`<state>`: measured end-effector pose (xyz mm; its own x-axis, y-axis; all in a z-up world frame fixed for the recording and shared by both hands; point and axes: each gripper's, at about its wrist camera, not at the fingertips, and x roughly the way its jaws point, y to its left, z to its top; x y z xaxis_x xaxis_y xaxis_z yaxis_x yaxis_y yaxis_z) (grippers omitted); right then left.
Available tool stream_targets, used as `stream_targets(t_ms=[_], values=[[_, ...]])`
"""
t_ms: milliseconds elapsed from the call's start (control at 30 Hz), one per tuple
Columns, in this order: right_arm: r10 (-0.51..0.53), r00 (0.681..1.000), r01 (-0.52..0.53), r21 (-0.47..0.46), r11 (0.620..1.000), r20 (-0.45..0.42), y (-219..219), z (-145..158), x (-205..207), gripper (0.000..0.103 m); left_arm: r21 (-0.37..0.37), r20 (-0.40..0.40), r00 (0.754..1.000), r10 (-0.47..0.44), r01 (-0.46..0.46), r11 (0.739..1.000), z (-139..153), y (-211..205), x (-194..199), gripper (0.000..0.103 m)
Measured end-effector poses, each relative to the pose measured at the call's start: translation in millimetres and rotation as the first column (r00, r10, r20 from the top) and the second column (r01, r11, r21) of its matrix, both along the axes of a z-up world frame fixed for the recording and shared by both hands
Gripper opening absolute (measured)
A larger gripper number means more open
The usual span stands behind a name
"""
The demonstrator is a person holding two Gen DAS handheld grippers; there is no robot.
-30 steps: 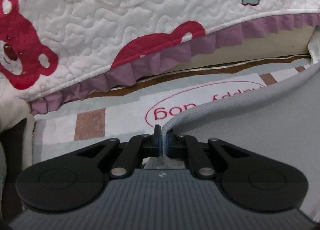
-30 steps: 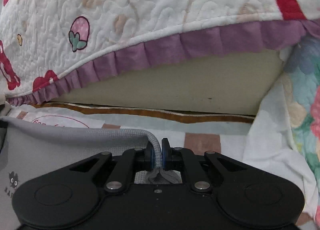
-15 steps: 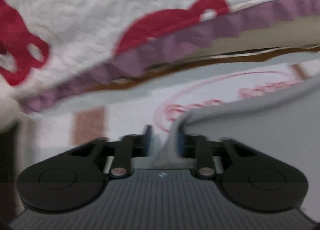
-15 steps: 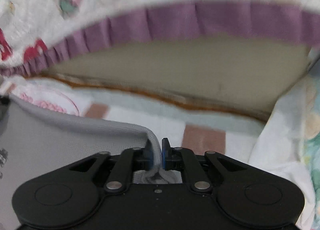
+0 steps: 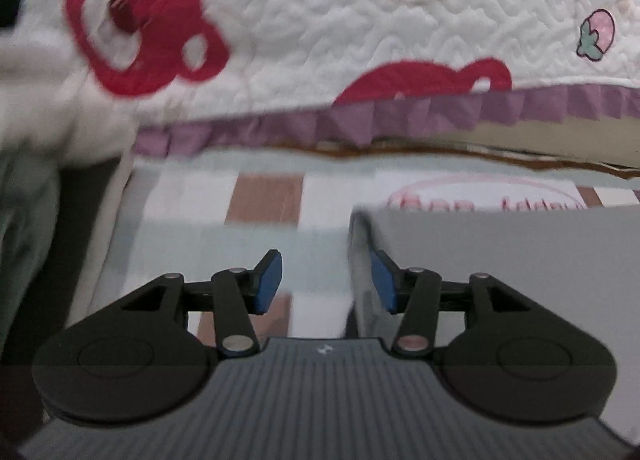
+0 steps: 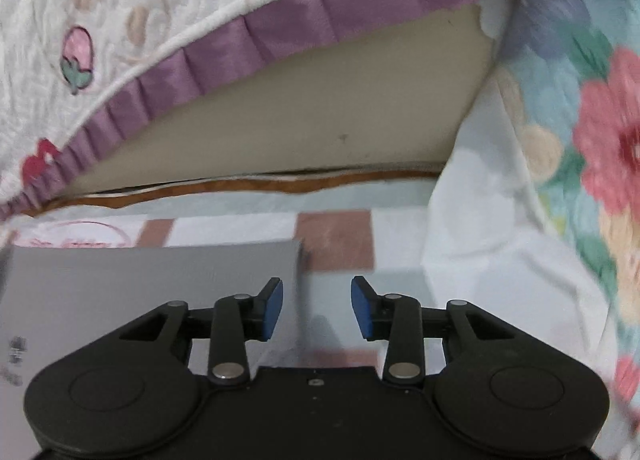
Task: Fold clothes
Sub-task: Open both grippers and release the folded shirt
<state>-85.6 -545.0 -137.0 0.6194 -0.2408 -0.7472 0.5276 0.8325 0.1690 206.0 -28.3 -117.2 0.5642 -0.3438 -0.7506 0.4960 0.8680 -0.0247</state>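
A grey garment (image 5: 500, 260) lies flat on the checked sheet and fills the lower right of the left wrist view. My left gripper (image 5: 326, 280) is just off its left edge with jaws opening. That edge runs beside the right blue pad (image 5: 382, 280), which does not press on it. In the right wrist view the grey garment (image 6: 140, 284) lies at lower left. My right gripper (image 6: 316, 308) is at its right edge, jaws opening. Only a thin strip of cloth shows past the left pad (image 6: 274, 308), and nothing is gripped.
A white quilt with red bears and a purple ruffle (image 5: 360, 123) overhangs a beige cushion side (image 6: 300, 131) at the back. The checked sheet (image 6: 336, 240) has a pink oval print (image 5: 480, 195). A flowered cloth (image 6: 580, 179) rises at the right, and green fabric (image 5: 24, 219) at the left.
Both grippers have opened and let go of the garment's folded edge, which now lies flat. The left gripper has slid left off the cloth, the right one right.
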Motion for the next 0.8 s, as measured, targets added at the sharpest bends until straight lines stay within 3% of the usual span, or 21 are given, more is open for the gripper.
stream_targets(t_ms=[133, 233, 333, 433, 533, 667, 733, 800], values=[[0.039, 0.999, -0.04, 0.034, 0.999, 0.029, 25, 6, 4, 0.043, 0.008, -0.046, 0.998, 0.05, -0.049, 0.999, -2, 29, -16, 0.049], [0.088, 0.992, -0.096, 0.082, 0.992, 0.087, 58, 6, 23, 0.043, -0.067, -0.101, 0.991, 0.091, -0.098, 0.993, 1, 54, -26, 0.054], [0.154, 0.979, -0.173, 0.147, 0.974, 0.132, 108, -1, 49, 0.046, -0.133, -0.211, 0.967, 0.144, -0.174, 0.976, -10, 76, -38, 0.055], [0.267, 0.955, -0.287, 0.184, 0.94, 0.129, 169, -14, 78, 0.046, -0.129, -0.27, 0.951, 0.152, -0.192, 0.973, -19, 86, -52, 0.055], [0.409, 0.901, -0.433, 0.23, 0.872, 0.146, 231, -19, 104, 0.046, -0.13, -0.27, 0.954, 0.131, -0.17, 0.977, -17, 89, -60, 0.055], [0.577, 0.801, -0.599, 0.241, 0.764, 0.16, 299, -12, 123, 0.046, -0.174, -0.236, 0.966, 0.108, -0.151, 0.973, -10, 88, -62, 0.057], [0.647, 0.747, -0.664, 0.231, 0.711, 0.154, 328, -9, 131, 0.046, -0.226, -0.234, 0.961, 0.146, -0.2, 0.953, -8, 93, -60, 0.057], [0.698, 0.706, -0.707, 0.169, 0.686, 0.12, 351, -8, 133, 0.048, -0.282, -0.257, 0.957, 0.137, -0.21, 0.936, -10, 98, -55, 0.057]])
